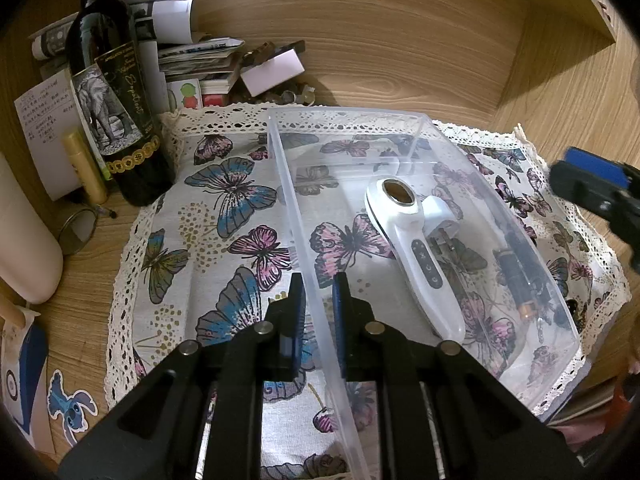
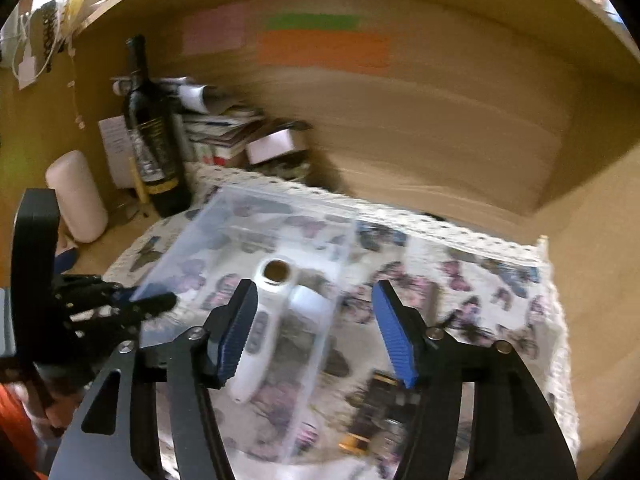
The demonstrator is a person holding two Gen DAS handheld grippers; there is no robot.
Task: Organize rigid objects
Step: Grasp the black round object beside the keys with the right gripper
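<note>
A clear bin [image 1: 420, 128] sits at the centre of a cloth [image 1: 224, 208] spread on the counter [image 1: 400, 60]. Inside the bin, a handheld device [image 1: 416, 248] lies toward 3 o'clock with its head pointing to 12, and an adapter [image 1: 440, 216] touches its 3 o'clock side. A dark cylinder [image 1: 520, 280] lies at 3 o'clock, by the bin's far wall. A bottle [image 1: 116, 120] stands at 10 o'clock off the cloth's corner, with stacked papers [image 1: 200, 60] behind it toward 11. The left claw [image 1: 318, 316] straddles the bin's 9 o'clock wall at 6.
</note>
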